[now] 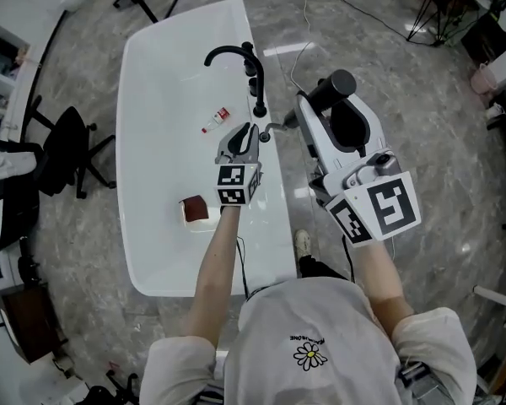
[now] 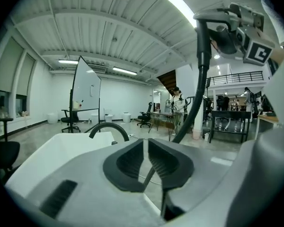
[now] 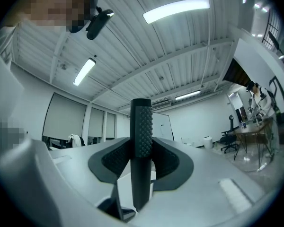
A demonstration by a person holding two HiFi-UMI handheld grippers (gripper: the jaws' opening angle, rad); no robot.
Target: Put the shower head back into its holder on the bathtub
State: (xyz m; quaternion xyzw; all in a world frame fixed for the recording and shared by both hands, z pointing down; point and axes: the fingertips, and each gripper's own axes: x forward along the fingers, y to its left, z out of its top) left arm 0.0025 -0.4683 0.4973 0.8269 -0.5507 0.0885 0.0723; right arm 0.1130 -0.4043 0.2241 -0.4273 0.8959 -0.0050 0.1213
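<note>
Right claw [image 3: 142, 148] grips, seemingly, shower head [image 3: 142, 119].

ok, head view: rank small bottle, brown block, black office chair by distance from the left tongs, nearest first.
1. Small bottle, in the bathtub, just beside the left tongs.
2. Brown block, in the bathtub, nearer the person.
3. Black office chair, on the floor left of the bathtub.
</note>
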